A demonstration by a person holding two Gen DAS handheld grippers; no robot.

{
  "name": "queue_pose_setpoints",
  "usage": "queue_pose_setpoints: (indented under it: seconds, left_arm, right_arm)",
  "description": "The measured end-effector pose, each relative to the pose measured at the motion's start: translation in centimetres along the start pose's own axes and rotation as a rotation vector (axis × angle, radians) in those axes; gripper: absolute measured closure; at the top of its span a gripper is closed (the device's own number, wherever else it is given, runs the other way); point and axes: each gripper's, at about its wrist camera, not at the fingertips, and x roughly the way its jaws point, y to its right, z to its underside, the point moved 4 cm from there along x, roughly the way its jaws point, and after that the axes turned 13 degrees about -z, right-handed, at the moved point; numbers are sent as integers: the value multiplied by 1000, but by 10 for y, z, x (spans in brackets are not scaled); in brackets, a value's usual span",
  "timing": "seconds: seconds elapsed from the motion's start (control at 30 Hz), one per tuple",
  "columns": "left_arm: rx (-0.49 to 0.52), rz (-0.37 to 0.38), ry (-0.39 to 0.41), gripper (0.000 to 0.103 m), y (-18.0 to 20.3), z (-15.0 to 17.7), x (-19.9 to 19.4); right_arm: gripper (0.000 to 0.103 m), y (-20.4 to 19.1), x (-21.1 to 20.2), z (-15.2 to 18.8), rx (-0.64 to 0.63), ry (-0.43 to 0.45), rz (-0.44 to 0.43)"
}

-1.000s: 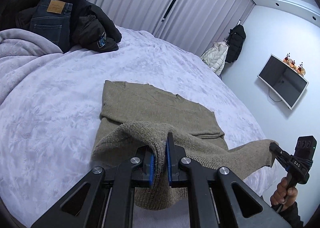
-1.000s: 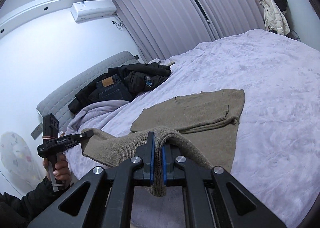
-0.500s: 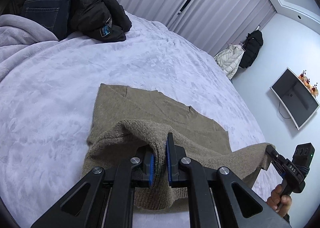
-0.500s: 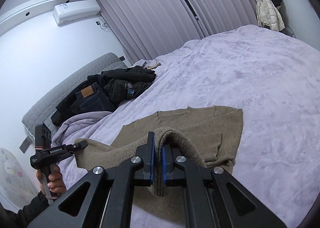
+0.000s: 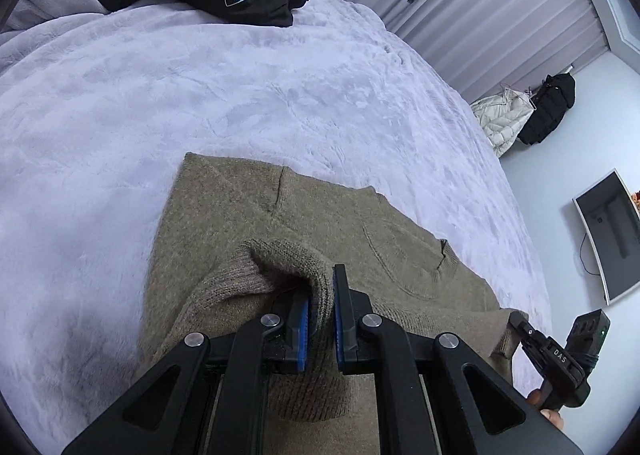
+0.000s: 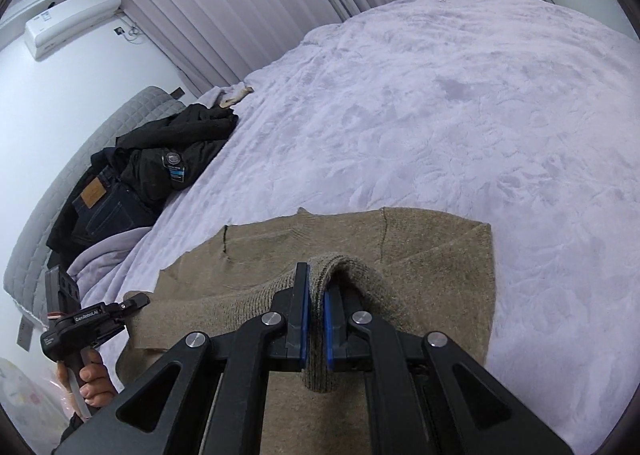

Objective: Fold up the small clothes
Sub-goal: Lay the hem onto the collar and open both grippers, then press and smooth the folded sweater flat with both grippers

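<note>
Left gripper [image 5: 320,319] is clamping a fold of the olive-brown knit sweater [image 5: 248,223]; right gripper [image 6: 316,315] is pinching another fold. The sweater is lying on the lavender plush bedspread [image 5: 200,87]. Only the right view is showing the white air conditioner [image 6: 72,21] at 10 o'clock.

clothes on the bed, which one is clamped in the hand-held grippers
The tan knit sweater, pinched by the left hand-held gripper and right hand-held gripper. The black jacket and dark jeans lie untouched near the headboard.

Right tongs [image 6: 316,319] clamp the sweater [image 6: 436,287] hem over the bed [image 6: 440,115].
</note>
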Motion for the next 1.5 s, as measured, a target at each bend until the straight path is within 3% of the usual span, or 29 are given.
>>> queue_pose_setpoints:
  seconds: [0.17, 0.2, 0.23, 0.27, 0.3, 0.33, 0.4, 0.43, 0.53, 0.6, 0.8, 0.9, 1.0, 1.07, 1.13, 1.23, 1.37, 1.43, 1.5]
  left_arm:
    - [-18, -12, -77, 91, -7, 1, 27]
    - [-16, 1, -85, 82, -6, 0, 24]
    - [-15, 18, -91, 59, -5, -1, 21]
    - [-19, 52, -92, 42, -2, -2, 13]
    - [-30, 70, -75, 7, -2, -3, 3]
    - [-55, 52, -24, 1, -4, -4, -11]
    - [-35, 55, 30, 1, -2, -5, -31]
    - [-10, 62, 22, 1, 0, -4, -36]
    - [37, 47, 28, 1, 3, 9, -48]
    - [146, 34, 40, 1, 15, 25, -55]
    - [572, 6, 74, 1, 71, 80, -53]
    - [673, -22, 20, 1, 94, 74, -22]
    - [629, -139, -30, 1, 93, 43, 19]
    - [531, -174, -46, 1, 78, 20, 35]
    - [377, -121, -77, 1, 59, -1, 45]
    - [261, -65, -91, 1, 48, -12, 50]
    - [211, -101, -96, 1, 46, -11, 44]
    - [205, -108, -48, 1, 53, -8, 25]
    - [277, -137, -3, 1, 71, 1, 16]
  right_arm:
    - [95, 27, 21, 3, 71, -63, 45]
    - [93, 31, 24, 3, 92, -76, 35]
    - [93, 34, 24, 2, 115, -84, 22]
    - [90, 34, 22, -1, 135, -87, 7]
    - [82, 33, 19, -3, 146, -87, -8]
    - [75, 31, 16, -5, 144, -83, -16]
    - [25, 20, 1, -8, 106, -53, -18]
    - [19, 14, -9, -8, 80, -23, -15]
    - [17, 1, -34, -2, 39, 26, -17]
    - [17, -5, -44, 5, 15, 26, -22]
    - [17, -43, -37, 35, -211, -124, 14]
    - [17, -61, -7, 42, -332, -242, 26]
    - [17, -68, 35, 39, -418, -360, 59]
    - [17, -60, 54, 30, -454, -368, 138]
    - [17, -39, 64, 12, -387, -333, 198]
    - [17, 2, 65, -9, -197, -253, 231]
    - [19, 28, 62, -11, -67, -225, 267]
    - [18, 16, 49, -12, -89, -185, 327]
    - [17, -12, 38, -12, -163, -126, 348]
